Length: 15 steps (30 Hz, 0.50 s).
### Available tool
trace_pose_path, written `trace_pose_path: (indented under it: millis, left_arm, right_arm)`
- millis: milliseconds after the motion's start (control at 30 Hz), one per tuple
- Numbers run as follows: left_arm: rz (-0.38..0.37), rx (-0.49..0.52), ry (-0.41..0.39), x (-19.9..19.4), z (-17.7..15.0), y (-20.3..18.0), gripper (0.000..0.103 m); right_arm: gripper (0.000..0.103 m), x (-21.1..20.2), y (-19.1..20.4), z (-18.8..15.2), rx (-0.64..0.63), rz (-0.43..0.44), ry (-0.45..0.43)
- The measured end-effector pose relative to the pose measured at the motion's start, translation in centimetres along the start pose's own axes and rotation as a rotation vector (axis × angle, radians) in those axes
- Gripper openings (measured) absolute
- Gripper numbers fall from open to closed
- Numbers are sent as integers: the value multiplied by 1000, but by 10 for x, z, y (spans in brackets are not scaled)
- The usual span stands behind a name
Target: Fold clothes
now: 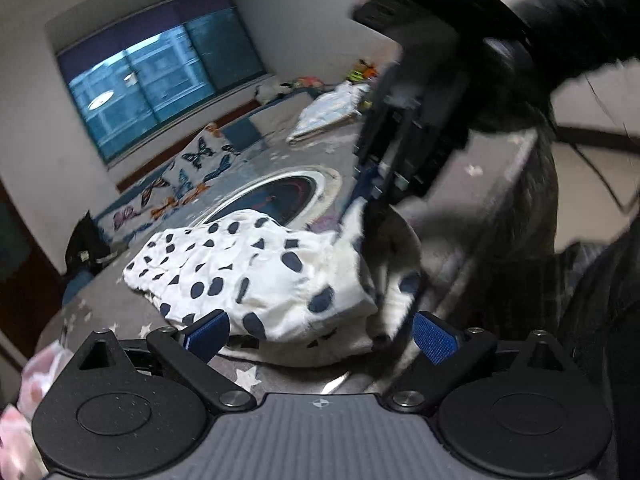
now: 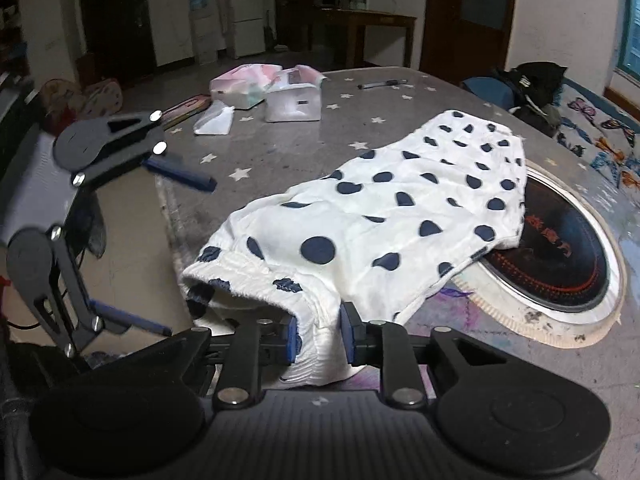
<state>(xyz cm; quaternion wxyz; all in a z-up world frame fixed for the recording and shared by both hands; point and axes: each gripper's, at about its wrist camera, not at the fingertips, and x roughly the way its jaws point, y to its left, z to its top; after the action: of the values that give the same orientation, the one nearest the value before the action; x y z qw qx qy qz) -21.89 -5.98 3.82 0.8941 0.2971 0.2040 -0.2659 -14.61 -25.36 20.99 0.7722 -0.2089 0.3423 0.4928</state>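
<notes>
Nearest the right wrist camera, the right gripper (image 2: 318, 338) is clenched on the elastic waistband of the spotted garment (image 2: 384, 216), a bunch of white cloth pinched between its two blue pads at the table's near edge. Further left in that view, the left gripper (image 2: 160, 252) hangs beside the table edge with its blue fingers spread wide, grasping nothing. From the pinched waistband the white garment with navy dots stretches away across the grey star-print table (image 2: 288, 148), and its far end lies over the rim of the round black burner (image 2: 560, 256) set in the tabletop. Beyond the garment, toward the far left of the table, sit a pink-and-white tissue pack (image 2: 244, 86), a white box (image 2: 294, 100) and a pen (image 2: 382, 84). At the far right a dark bag (image 2: 532, 80) rests against a butterfly-print cushion (image 2: 600, 140).

From the left wrist camera, the released left gripper (image 1: 320, 338) frames the garment (image 1: 248, 268) between its parted pads without touching it, while the right gripper (image 1: 372, 200), blurred, grips the cloth's right edge from above. A window (image 1: 160, 76) fills the wall behind.
</notes>
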Motion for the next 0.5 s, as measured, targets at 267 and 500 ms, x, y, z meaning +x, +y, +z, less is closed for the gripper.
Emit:
trace_pose_path:
  millis: [267,500]
  left_arm:
    - [70,166,7,18,-9,-22,91]
    - [74,155,-51,19,-4,-19,64]
  right_arm:
    - [20,1,-2,3,5,3,2]
    - [25,-3,6,0,-45,5,2]
